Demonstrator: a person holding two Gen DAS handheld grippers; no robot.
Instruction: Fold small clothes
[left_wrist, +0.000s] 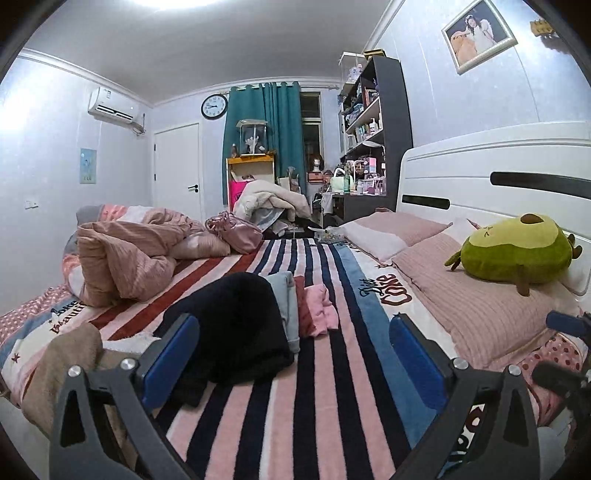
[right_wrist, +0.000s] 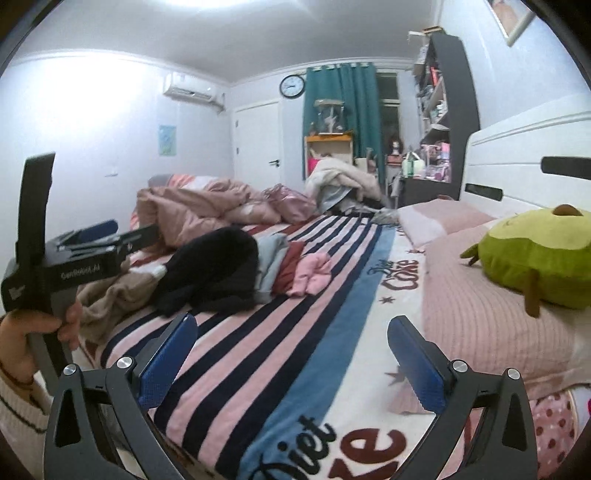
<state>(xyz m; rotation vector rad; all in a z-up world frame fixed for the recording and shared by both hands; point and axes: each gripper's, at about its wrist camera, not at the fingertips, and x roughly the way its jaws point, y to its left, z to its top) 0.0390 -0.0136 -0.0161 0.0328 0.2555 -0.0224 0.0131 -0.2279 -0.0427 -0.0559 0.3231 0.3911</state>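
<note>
A pile of small clothes lies on the striped bedspread (left_wrist: 332, 369): a black garment (left_wrist: 236, 325), a light blue one (left_wrist: 286, 302), a dark red one (left_wrist: 303, 306) and a pink one (left_wrist: 321, 306). A beige garment (left_wrist: 62, 369) lies at the left. My left gripper (left_wrist: 295, 354) is open and empty, just short of the black garment. My right gripper (right_wrist: 291, 354) is open and empty over the bedspread (right_wrist: 258, 350), to the right of the pile (right_wrist: 218, 273). The left gripper also shows in the right wrist view (right_wrist: 92, 229), held by a hand.
A crumpled pink duvet (left_wrist: 125, 258) and a pink bag (left_wrist: 236, 230) lie at the far left of the bed. Pink pillows (left_wrist: 480, 295) and a green avocado plush (left_wrist: 517, 251) lie along the white headboard (left_wrist: 480, 173) on the right. Shelves (left_wrist: 373, 122) stand behind.
</note>
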